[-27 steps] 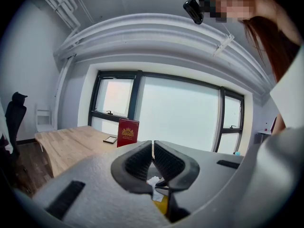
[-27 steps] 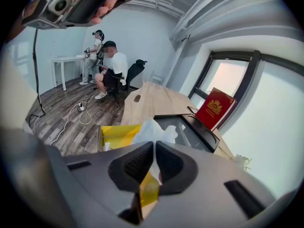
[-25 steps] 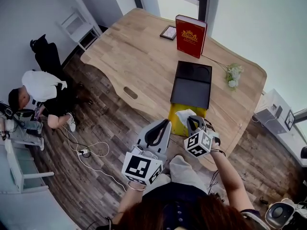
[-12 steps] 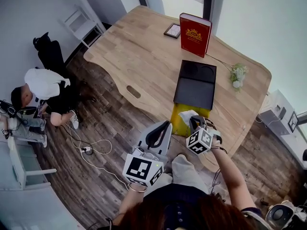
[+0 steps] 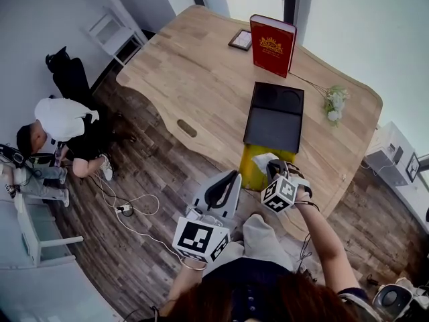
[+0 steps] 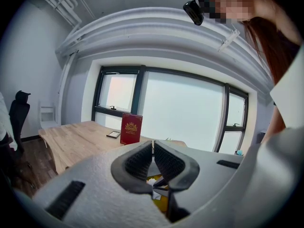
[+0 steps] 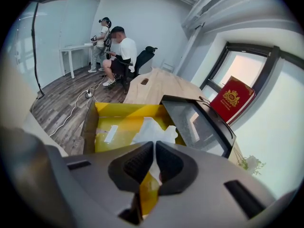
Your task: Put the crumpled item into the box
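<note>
Found the crumpled paper (image 5: 263, 159) already lying inside the yellow box (image 5: 248, 174), toward the end by the open black lid (image 5: 275, 116). Held the right hand-held gripper (image 5: 276, 169) just above the box's near end, jaws pressed together with nothing plainly caught (saw a white sliver in the slit, perhaps only paper behind). Held the left hand-held gripper (image 5: 224, 185) off the desk (image 5: 194, 79), jaws closed and empty. Judged two risks: dragging the paper back out on a snagged corner, or nudging the box, set right at the desk's near edge, onto the floor. Noted open desk leftward, with the red book (image 5: 271, 45) and flowers (image 5: 335, 102) well clear.
</note>
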Available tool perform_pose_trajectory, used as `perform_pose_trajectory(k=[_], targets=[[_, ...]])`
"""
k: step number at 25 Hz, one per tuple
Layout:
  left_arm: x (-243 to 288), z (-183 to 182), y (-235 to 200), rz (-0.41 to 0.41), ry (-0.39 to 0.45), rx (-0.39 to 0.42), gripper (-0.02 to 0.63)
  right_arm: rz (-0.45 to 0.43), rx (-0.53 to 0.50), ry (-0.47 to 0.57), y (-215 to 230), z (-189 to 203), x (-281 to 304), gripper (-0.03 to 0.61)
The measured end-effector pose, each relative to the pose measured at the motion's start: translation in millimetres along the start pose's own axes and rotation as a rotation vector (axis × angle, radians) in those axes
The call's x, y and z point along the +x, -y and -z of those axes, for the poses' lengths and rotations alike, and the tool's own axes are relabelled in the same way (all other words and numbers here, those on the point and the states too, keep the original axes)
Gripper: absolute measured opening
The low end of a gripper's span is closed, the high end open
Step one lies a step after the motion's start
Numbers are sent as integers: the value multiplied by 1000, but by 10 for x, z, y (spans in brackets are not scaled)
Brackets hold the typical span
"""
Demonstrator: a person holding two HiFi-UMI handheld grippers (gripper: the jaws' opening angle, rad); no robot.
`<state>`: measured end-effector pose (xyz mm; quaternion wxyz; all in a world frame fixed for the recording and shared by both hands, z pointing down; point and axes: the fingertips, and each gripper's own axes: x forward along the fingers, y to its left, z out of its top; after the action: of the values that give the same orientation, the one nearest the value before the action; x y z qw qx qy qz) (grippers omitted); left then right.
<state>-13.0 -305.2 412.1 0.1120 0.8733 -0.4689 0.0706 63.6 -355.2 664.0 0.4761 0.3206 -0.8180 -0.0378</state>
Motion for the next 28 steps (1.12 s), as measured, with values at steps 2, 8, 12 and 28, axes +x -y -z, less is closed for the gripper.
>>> perform_pose_trajectory(k=[2, 8, 12, 28], targets=[[5, 22, -11, -1, -6, -3, 37, -5, -4, -14, -10, 17, 32, 32], [5, 32, -42, -8, -14, -3, 35, -27, 8, -37, -31, 47, 94, 34], [-27, 47, -61, -15, -17, -6, 35, -44, 5, -54, -57, 79, 122, 34], [-157, 15, -29, -8, -7, 16, 37, -1, 59, -22, 2, -35, -61, 100]])
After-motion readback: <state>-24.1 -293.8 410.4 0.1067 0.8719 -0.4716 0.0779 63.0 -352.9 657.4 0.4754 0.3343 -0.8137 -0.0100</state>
